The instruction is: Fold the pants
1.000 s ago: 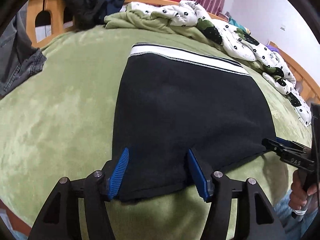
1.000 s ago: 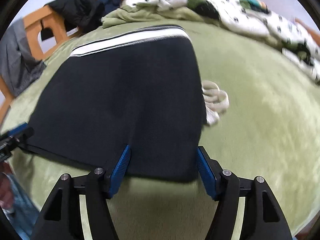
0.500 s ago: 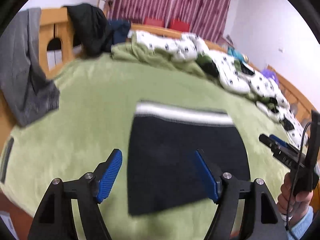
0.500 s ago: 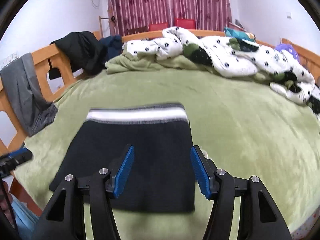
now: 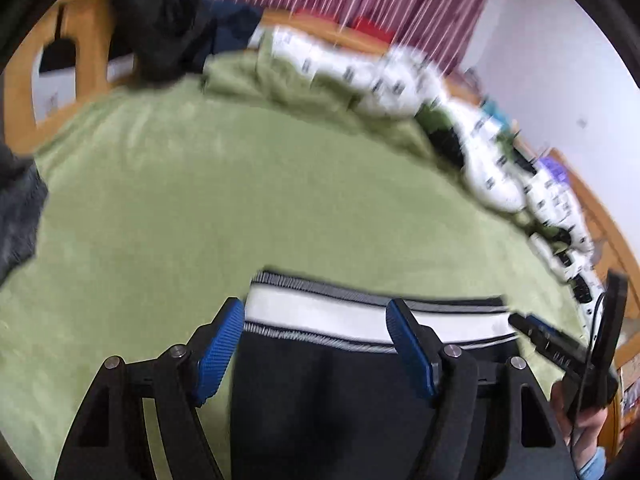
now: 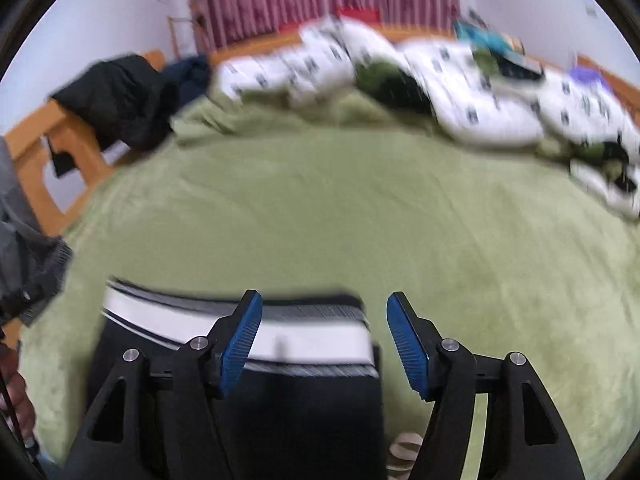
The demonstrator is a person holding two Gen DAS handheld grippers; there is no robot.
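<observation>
A: Where are the pants sitting right now?

B: They are lying folded and flat on the green bed cover, toward its near edge. The white-striped waistband is facing the far side, running straight across.

A: And the left tool?

B: Its jaws are standing wide apart, hovering above the waistband's left end with nothing between the blue pads. They have just been opening, and no cloth is being held.

A: The right tool?

B: It is also gaping, and its jaws have just been opening a little. It is hanging over the pants' right edge; the left pad is showing in front of the waistband, the right pad over bare cover. Nothing is being pinched.

A: How much room is lying open around the bundle?

B: Plenty of bare green cover is stretching beyond the waistband and off to both sides. The white spotted quilt is heaped well apart along the far side, a black jacket is draping over the wooden bed frame, and a small pale item is lying just beside the pants' right edge.
</observation>
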